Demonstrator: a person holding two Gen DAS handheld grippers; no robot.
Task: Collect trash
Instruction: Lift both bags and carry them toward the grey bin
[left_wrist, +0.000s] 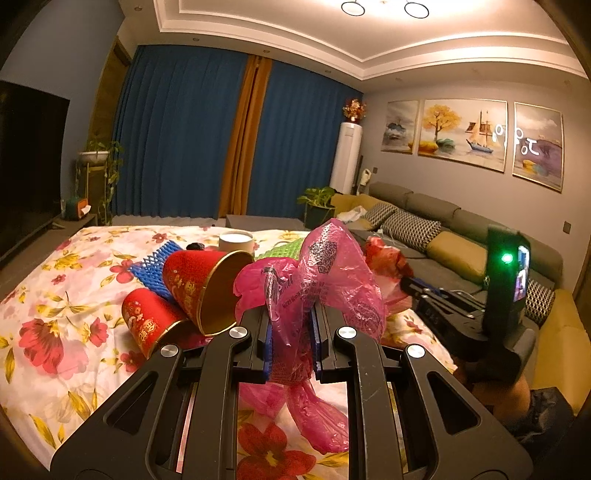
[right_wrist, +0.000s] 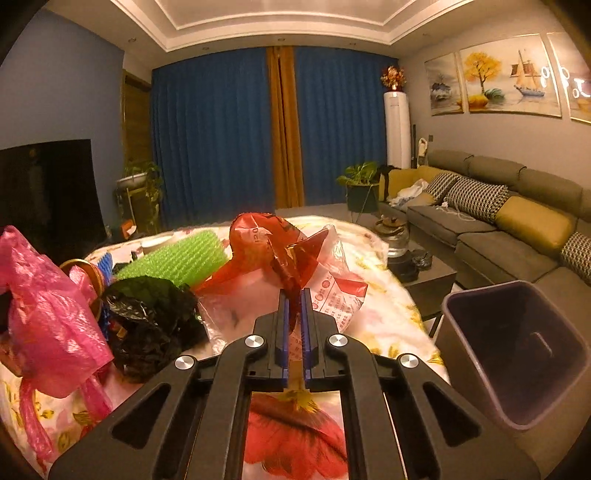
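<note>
A crumpled pink plastic bag (left_wrist: 325, 280) is pinched in my left gripper (left_wrist: 291, 317), which is shut on it above the flowered tablecloth (left_wrist: 74, 295); the same pink bag (right_wrist: 48, 317) shows at the left of the right wrist view. My right gripper (right_wrist: 294, 299) is shut on a red and white plastic bag (right_wrist: 280, 251) that lies on the table. Two red paper cups (left_wrist: 192, 288) lie tipped over left of the pink bag. A black crumpled bag (right_wrist: 151, 317) and a green foam net (right_wrist: 181, 258) lie between the two bags. A dark bin (right_wrist: 517, 354) stands open at the right.
A blue foam net (left_wrist: 155, 262) and a white round tin (left_wrist: 236, 242) lie farther back on the table. A grey sofa (right_wrist: 491, 221) with cushions runs along the right wall. A low table with a kettle (right_wrist: 395, 240) stands beyond the table edge. The other gripper's body (left_wrist: 498, 295) is at right.
</note>
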